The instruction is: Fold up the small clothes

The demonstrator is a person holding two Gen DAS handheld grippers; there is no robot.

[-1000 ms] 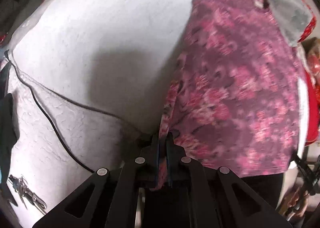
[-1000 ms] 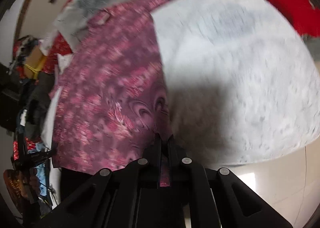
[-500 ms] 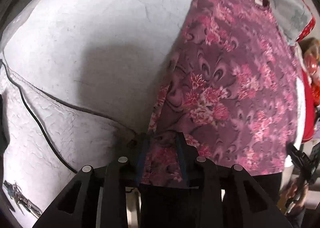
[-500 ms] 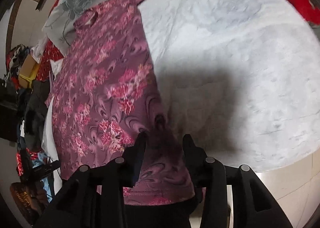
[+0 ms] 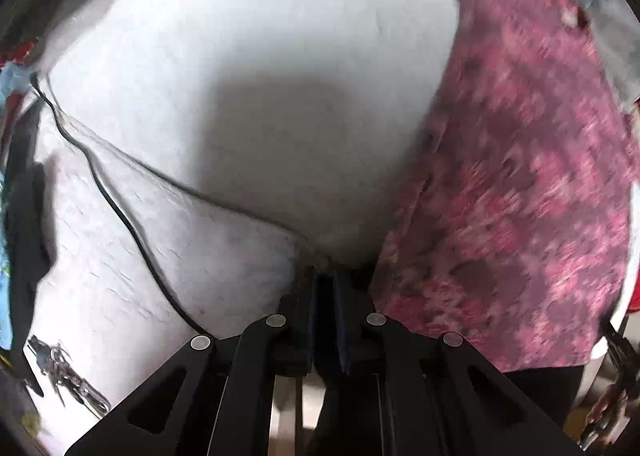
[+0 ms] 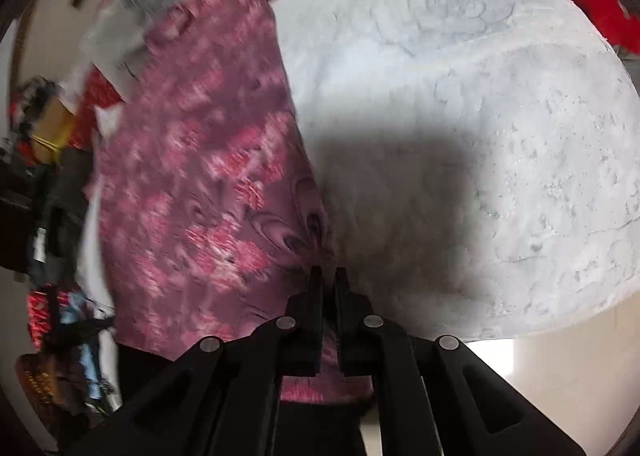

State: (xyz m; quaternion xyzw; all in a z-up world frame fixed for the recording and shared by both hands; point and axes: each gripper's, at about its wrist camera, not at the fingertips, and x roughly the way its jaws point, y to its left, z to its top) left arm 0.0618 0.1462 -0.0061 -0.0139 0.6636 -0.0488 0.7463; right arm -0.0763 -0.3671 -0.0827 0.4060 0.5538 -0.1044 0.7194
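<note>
Left gripper (image 5: pixel 327 284) has its jaws pressed together, nothing visibly between them, beside the floral garment (image 5: pixel 520 192) edge. Right gripper (image 6: pixel 328 280) jaws pinch the garment's hem (image 6: pixel 216 184). The garment lies flat on the white bed cover (image 6: pixel 460 104), blurred; farther clutter is hard to make out

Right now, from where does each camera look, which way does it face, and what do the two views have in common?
Left wrist: sits on the left gripper, looking forward and down along its closed fingers at the white bedding; the pink floral garment lies to its right, a black cable and keys to its left.
Right wrist: sits on the right gripper, facing the same bedding; its closed fingers meet the garment's edge.
Shared: the garment, the bedding, and a grey floral cloth beyond.
</note>
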